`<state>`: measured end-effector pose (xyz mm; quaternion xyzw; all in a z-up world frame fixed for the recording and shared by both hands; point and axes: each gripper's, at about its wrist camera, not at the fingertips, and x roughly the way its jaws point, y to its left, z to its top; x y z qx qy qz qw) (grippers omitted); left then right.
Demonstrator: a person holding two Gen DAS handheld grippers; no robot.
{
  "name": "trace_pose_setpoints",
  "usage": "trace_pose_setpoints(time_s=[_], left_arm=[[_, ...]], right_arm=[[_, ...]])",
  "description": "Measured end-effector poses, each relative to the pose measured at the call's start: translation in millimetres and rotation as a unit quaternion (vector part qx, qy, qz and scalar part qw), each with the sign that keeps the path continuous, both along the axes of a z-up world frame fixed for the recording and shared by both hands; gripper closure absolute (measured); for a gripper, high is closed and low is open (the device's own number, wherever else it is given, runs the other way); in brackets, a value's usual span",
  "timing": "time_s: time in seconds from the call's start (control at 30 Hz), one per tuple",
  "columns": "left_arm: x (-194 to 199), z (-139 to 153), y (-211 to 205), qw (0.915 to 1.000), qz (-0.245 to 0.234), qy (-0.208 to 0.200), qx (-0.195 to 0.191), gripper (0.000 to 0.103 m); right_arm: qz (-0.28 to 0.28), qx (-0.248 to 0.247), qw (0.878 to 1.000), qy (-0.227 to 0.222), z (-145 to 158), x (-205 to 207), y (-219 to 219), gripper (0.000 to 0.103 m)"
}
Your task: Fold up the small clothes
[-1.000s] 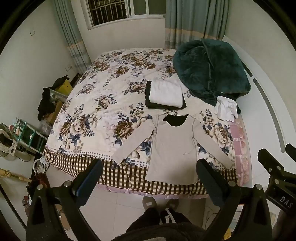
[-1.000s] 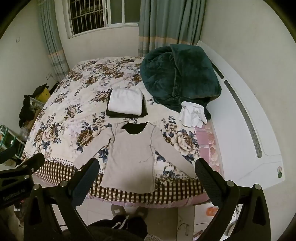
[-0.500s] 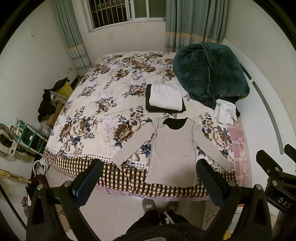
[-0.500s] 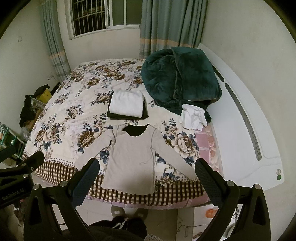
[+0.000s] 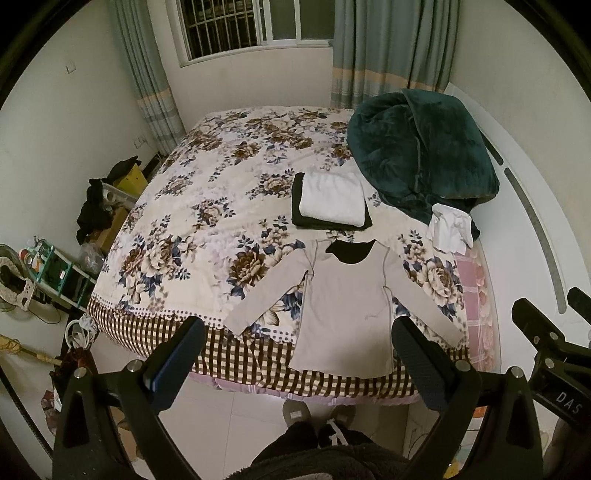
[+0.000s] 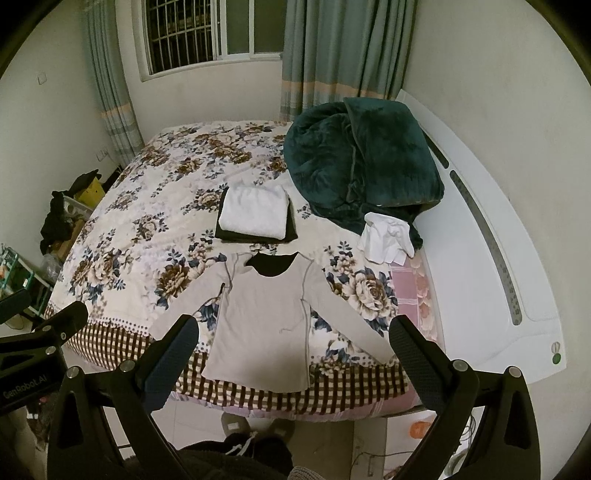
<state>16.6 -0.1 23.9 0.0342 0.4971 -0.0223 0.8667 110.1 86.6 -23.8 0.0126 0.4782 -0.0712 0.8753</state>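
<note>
Since the beige top (image 5: 343, 306) lies spread flat at the bed (image 5: 207, 206) edge, seemingly ready for folding, we hold the left hand-held gripper (image 5: 295, 354) and right hand-held gripper (image 6: 291, 350) wide open, empty, above it.

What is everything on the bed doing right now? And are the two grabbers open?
Beige shirt: spread flat, sleeves out, unfolded.
White cloth: folded, on top of a folded black cloth.
Green blanket: bunched up.
Small white garment: crumpled.
Left gripper: open, empty.
Right gripper: open, empty.

dim warm indoor light | dark window (image 5: 255, 27) | sharp focus | strong fisheye bending, black corners
</note>
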Motion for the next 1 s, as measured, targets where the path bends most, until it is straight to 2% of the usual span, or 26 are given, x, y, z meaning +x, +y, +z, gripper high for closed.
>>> trace_pose_setpoints(time_s=[1.0], left_arm=[[-4.7,-0.6,3.9,1.0000,-0.002,-0.005,-0.002,0.000]], right_arm=[[-0.002,-0.002,1.000,-0.004,-0.4,-3.1,3.3,0.000]])
